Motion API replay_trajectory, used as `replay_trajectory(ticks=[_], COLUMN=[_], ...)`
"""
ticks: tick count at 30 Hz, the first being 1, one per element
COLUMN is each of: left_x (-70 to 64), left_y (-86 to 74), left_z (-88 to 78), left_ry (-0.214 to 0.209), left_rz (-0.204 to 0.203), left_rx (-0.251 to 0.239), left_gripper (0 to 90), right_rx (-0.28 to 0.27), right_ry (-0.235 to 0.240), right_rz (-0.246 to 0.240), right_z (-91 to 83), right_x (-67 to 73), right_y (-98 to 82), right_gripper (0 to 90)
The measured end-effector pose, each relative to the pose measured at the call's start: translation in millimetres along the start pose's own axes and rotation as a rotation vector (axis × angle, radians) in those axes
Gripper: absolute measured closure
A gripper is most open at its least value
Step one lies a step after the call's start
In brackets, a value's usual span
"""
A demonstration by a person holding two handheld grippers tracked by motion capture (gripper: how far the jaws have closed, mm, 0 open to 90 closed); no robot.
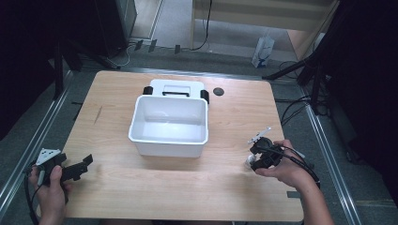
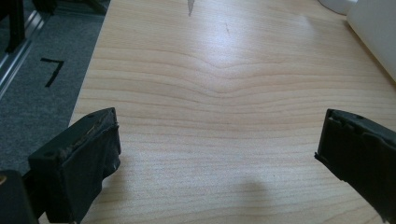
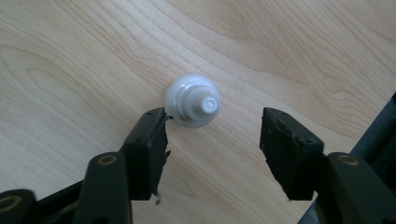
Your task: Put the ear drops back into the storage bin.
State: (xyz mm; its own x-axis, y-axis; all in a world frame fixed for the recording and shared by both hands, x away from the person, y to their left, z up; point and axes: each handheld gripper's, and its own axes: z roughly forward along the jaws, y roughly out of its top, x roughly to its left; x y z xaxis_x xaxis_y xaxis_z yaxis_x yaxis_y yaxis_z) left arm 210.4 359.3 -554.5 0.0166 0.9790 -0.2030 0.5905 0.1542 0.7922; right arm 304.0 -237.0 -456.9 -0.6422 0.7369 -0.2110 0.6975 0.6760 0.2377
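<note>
White round plastic cap (image 3: 194, 101) upright on pale wood table (image 1: 155, 187), lower right of high view, between part-open right gripper (image 3: 212, 135) jaws, ungripped; white rectangular plastic bin (image 1: 169, 124) at centre empty; left gripper (image 2: 217, 154) wide, idle.

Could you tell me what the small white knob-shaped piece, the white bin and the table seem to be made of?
The white knob-shaped piece looks like glossy moulded plastic: smooth stepped rings with soft highlights. The white bin seems to be plastic too, thin-walled with a slight sheen. The table shows pale wood grain with a satin finish; solid wood or laminate, I cannot tell.
</note>
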Motion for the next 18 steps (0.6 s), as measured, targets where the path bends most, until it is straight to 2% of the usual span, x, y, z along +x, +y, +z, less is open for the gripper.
replay_trajectory(ticks=[5,7,11,16,17,18], left_x=[0.0,0.0,-0.2,-0.3,-0.2,-0.1], left_y=[0.0,-0.1,0.0,0.0,0.0,0.0], left_z=[0.0,0.0,0.0,0.0,0.0,0.0], left_ry=[0.000,0.001,0.001,0.002,0.002,0.002], left_rz=[-0.001,-0.001,0.001,0.002,0.000,-0.001], left_rx=[-0.001,-0.001,-0.001,0.000,0.000,0.000], left_gripper=[0.2,0.2,0.2,0.2,0.2,0.2], right_rx=[0.016,0.025,0.039,0.061,0.061,0.073], right_ry=[0.047,0.065,0.073,0.140,0.140,0.166], right_rz=[0.028,0.018,0.036,0.068,0.068,0.072], right_z=[0.2,-0.2,1.3,5.1,5.1,6.4], right_x=[-4.4,-5.4,-7.0,-9.2,-9.2,-10.6], right_y=[5.4,7.4,12.0,17.3,17.3,18.2], right_gripper=[50.1,51.6,54.3,58.8,58.8,60.1])
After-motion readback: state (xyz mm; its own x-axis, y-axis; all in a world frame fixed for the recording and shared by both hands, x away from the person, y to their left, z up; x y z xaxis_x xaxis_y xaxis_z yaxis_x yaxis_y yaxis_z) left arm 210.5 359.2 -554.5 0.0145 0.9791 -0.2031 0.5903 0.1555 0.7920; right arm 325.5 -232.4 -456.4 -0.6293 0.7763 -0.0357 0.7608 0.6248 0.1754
